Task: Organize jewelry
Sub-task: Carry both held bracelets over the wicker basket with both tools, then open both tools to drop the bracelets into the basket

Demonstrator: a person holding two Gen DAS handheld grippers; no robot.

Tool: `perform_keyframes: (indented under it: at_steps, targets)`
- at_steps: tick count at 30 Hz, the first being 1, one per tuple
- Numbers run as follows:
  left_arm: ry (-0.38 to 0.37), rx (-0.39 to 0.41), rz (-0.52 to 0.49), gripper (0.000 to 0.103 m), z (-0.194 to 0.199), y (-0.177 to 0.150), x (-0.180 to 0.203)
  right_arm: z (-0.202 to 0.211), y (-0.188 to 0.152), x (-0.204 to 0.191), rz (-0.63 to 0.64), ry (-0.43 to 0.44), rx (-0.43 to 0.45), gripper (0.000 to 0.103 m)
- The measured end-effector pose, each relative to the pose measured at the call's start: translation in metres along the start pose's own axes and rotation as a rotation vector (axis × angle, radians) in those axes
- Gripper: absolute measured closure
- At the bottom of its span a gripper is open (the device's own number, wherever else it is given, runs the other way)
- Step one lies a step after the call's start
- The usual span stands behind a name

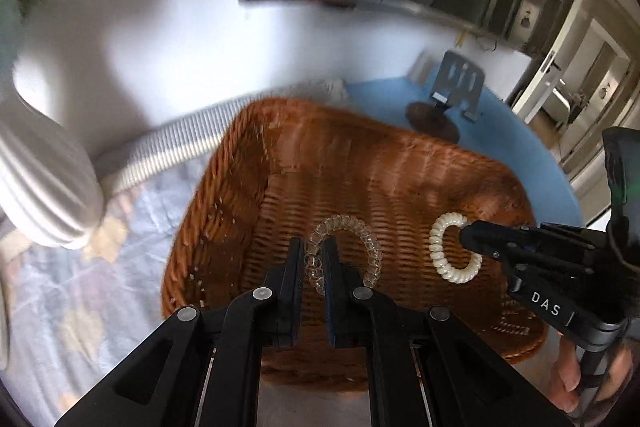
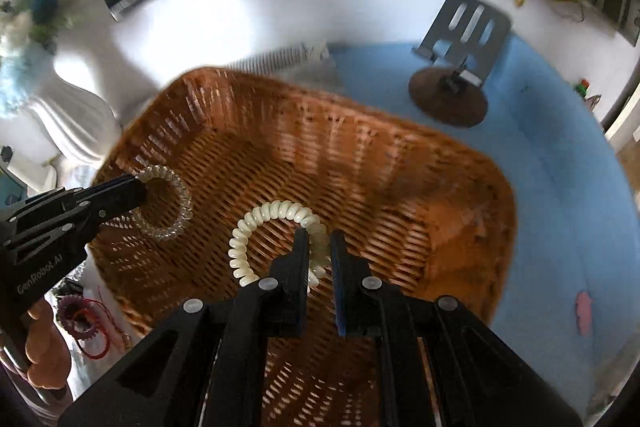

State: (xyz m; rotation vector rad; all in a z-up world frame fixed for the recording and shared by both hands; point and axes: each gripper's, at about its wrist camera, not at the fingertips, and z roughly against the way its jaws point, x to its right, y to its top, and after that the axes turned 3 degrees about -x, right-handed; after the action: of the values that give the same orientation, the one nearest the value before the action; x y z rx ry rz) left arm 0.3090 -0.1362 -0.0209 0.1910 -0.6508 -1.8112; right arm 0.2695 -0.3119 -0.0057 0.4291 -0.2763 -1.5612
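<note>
two coil ties held over the wicker basket

the left tool [image 1: 313, 259] pinches a clear spiral coil hair tie [image 1: 344, 247] between its narrow black fingers. the right tool [image 2: 320, 247] grips a cream spiral coil hair tie [image 2: 276, 227] the same way. both ties hang above the floor of the brown woven wicker basket [image 2: 460, 187], which sits on the blue round surface [image 2: 560, 187]. a grey metal stand on a dark round base [image 2: 460, 39] stands beyond the basket, and red and purple bands [image 2: 86, 323] lie just beside it.

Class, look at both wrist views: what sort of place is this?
Probably a home living room: a wicker basket on a blue-covered table, a white ribbed vase, and panelled doors behind.
</note>
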Motion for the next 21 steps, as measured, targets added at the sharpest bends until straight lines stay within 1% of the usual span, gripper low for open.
perform_keyframes:
  at_steps: [2, 4, 6, 8, 9, 11, 12, 14, 17, 21]
  targets:
    - [0.017, -0.007, -0.011, 0.094, -0.006, -0.001, 0.001, -0.007, 0.0, -0.001, 0.006, 0.006, -0.014, 0.09]
    - [0.035, -0.001, -0.023, 0.093, -0.006, -0.003, 0.003, -0.007, 0.0, -0.003, 0.003, 0.021, -0.009, 0.09]
    - [0.04, 0.014, -0.033, 0.09, 0.001, -0.004, 0.003, -0.003, -0.003, -0.001, -0.018, 0.053, 0.003, 0.089]
    - [0.019, 0.036, -0.045, 0.079, 0.015, -0.008, 0.005, 0.004, -0.005, 0.0, -0.028, 0.073, 0.019, 0.088]
    - [0.012, 0.05, -0.051, 0.075, 0.021, -0.009, 0.005, 0.011, -0.007, -0.001, -0.027, 0.069, 0.035, 0.087]
    - [0.01, 0.086, -0.062, 0.061, 0.042, -0.015, 0.008, 0.028, -0.014, -0.01, -0.006, 0.042, 0.075, 0.086]
    - [0.011, 0.105, -0.067, 0.059, 0.053, -0.018, 0.008, 0.037, -0.019, -0.015, 0.008, 0.031, 0.099, 0.086]
    - [0.016, 0.14, -0.08, 0.058, 0.073, -0.026, 0.011, 0.052, -0.027, -0.025, 0.027, 0.013, 0.13, 0.08]
    - [0.027, 0.188, -0.107, 0.058, 0.106, -0.043, 0.018, 0.079, -0.045, -0.044, 0.059, 0.008, 0.188, 0.076]
    - [0.029, 0.242, -0.143, 0.057, 0.152, -0.074, 0.029, 0.119, -0.078, -0.074, 0.136, -0.037, 0.267, 0.07]
